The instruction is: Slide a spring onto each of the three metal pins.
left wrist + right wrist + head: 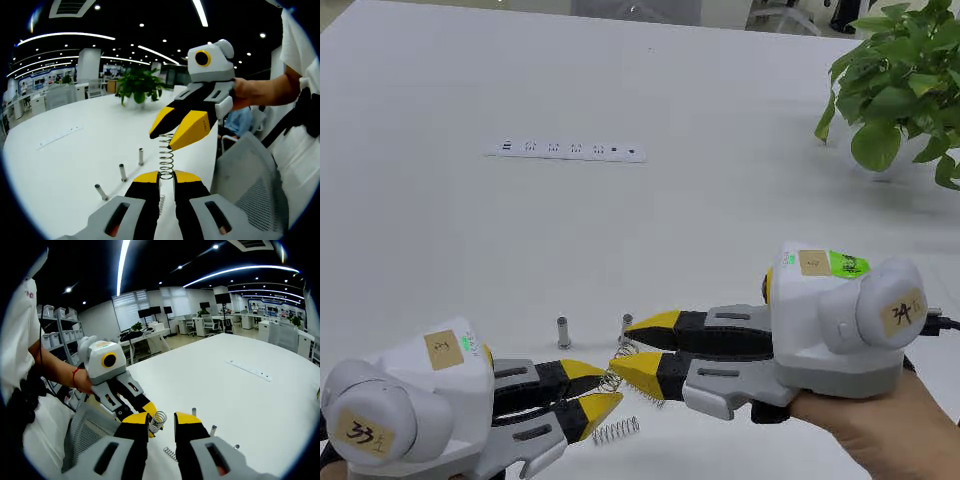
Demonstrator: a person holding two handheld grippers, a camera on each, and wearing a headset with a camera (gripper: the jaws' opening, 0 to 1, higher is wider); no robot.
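Note:
Two short metal pins (pixel 563 332) (pixel 626 325) stand upright on the white table; in the left gripper view a third one (pixel 101 192) stands in line with them. My left gripper (pixel 605 388) is shut on the lower end of a spring (pixel 166 155) and holds it up. My right gripper (pixel 622 345) comes in from the right, open, with its yellow tips either side of the spring's (pixel 157 421) other end. Two more springs (pixel 616 430) (pixel 647 392) lie on the table under the grippers.
A white power strip (pixel 565 150) lies further back on the table (pixel 440 230). A potted green plant (pixel 905 80) stands at the far right. A grey mesh chair (pixel 250 185) is beside the table's near edge.

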